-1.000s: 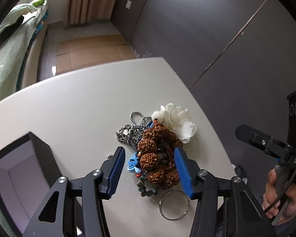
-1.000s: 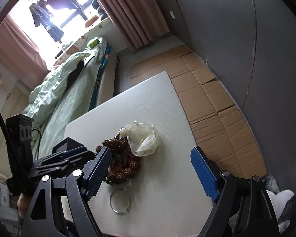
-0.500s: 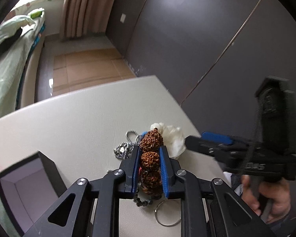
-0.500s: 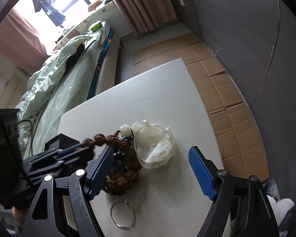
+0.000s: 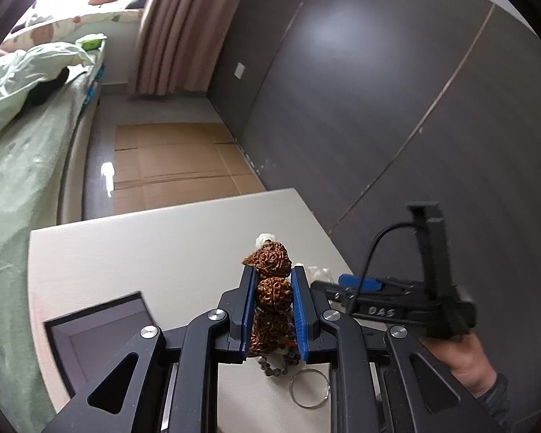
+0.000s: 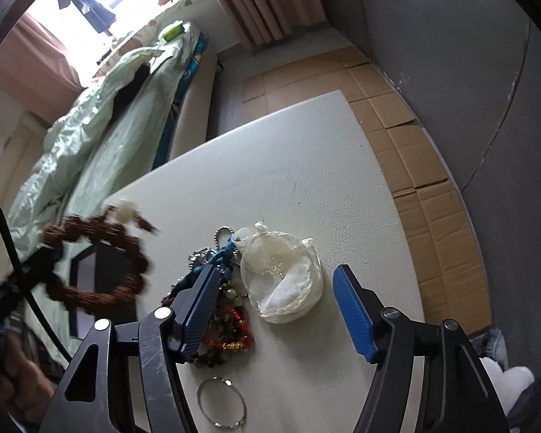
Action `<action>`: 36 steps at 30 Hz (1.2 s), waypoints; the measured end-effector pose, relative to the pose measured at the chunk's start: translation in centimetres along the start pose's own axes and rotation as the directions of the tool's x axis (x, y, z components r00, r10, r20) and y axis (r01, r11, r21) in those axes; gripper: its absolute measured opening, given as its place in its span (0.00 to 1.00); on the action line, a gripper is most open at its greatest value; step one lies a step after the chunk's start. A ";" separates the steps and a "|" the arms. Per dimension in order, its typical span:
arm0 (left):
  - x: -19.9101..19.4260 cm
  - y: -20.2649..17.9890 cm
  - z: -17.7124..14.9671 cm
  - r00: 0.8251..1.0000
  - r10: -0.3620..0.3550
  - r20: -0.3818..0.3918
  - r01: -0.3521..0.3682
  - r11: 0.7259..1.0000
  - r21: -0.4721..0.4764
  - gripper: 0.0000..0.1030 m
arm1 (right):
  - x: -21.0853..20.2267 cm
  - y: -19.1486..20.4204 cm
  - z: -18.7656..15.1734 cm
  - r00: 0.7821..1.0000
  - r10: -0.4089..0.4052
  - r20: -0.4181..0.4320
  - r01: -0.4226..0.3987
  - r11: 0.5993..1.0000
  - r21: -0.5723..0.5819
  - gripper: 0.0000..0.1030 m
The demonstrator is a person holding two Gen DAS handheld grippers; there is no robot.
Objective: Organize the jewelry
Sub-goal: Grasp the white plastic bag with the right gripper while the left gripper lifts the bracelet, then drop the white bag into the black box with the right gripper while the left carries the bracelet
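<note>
Left wrist view: brown seed-bead bracelet (image 5: 272, 290) clamped between blue pads of left gripper (image 5: 272, 297), lifted clear of counter (image 5: 155, 249); beads stacked above and below the pads. In right wrist view, same bracelet (image 6: 101, 263) blurred, hanging as a loop at left above the dark open box (image 6: 101, 270). Box (image 5: 97, 339) on counter at lower left, lined grey, nothing visible inside. Remaining jewelry pile (image 6: 216, 296) on counter: silver chain, blue cord, red and dark bead strands, tangled together. White flower-like fabric piece (image 6: 288, 281) just right of pile, touching it. Thin metal bangle (image 6: 221, 402) apart, nearer the camera. Right gripper (image 6: 277, 306) over the pile and white piece, jaws apart and just been narrowing, nothing pinched; left pad over the bead strands. Beyond counter: cardboard on floor, bed with green cover.
</note>
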State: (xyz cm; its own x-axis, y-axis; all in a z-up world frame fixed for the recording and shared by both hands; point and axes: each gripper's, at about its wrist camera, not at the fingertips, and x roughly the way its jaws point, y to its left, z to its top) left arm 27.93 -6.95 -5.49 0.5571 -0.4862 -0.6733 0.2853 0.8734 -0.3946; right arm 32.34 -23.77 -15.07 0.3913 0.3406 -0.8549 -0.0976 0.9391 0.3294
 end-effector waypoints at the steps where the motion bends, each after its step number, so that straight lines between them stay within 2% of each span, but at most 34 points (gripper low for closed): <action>1: -0.3 0.2 0.1 1.000 -0.001 0.006 0.001 1.000 -0.007 0.19 | 0.3 0.1 0.1 1.000 -0.011 -0.008 0.011 1.000 -0.008 0.65; 4: -1.2 0.8 0.3 1.000 -0.005 0.019 0.005 1.000 -0.020 0.19 | 1.6 0.5 0.1 0.997 -0.054 -0.049 0.053 0.998 -0.029 0.63; 5: -1.4 1.0 0.2 1.000 -0.003 0.022 0.003 1.000 -0.023 0.19 | 2.0 0.6 0.1 0.995 -0.077 -0.061 0.075 0.997 -0.037 0.56; 7: -1.9 1.4 0.3 1.000 -0.005 0.029 0.006 0.999 -0.034 0.19 | 2.2 0.7 -0.1 0.991 -0.119 -0.054 0.116 0.992 -0.055 0.40; 8: -2.2 1.6 0.3 0.999 -0.007 0.033 0.008 0.999 -0.039 0.19 | 2.1 0.6 -0.1 0.991 -0.120 -0.060 0.117 0.992 -0.055 0.13; 9: -2.6 1.8 0.3 0.999 -0.006 0.038 0.008 0.999 -0.043 0.20 | 2.1 0.3 -0.3 0.992 -0.105 -0.070 0.102 0.994 -0.038 0.04; 15: -5.2 2.5 0.2 0.996 0.006 0.090 0.000 0.998 -0.064 0.20 | -0.6 0.3 -0.8 1.000 -0.008 0.021 0.009 1.000 -0.011 0.03; 24: -9.1 4.4 0.0 0.987 0.035 0.155 -0.019 0.995 -0.101 0.20 | -3.6 3.6 -1.5 0.985 0.108 0.131 -0.104 0.994 -0.039 0.03; 32: -12.0 6.3 -0.8 0.979 0.055 0.195 -0.026 0.989 -0.146 0.20 | -5.5 8.4 -2.2 0.947 0.263 0.187 -0.247 0.963 -0.104 0.03; 36: -13.1 7.0 -0.9 0.977 0.054 0.204 -0.022 0.988 -0.153 0.20 | -5.6 11.6 -2.7 0.925 0.332 0.184 -0.305 0.939 -0.157 0.03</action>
State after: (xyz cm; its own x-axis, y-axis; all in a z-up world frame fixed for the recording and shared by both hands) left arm 21.88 5.49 -0.02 0.7190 -0.4226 -0.5517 0.1502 0.8696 -0.4703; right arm 26.51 -14.67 -7.57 0.4982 0.6181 -0.6080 -0.3545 0.7852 0.5078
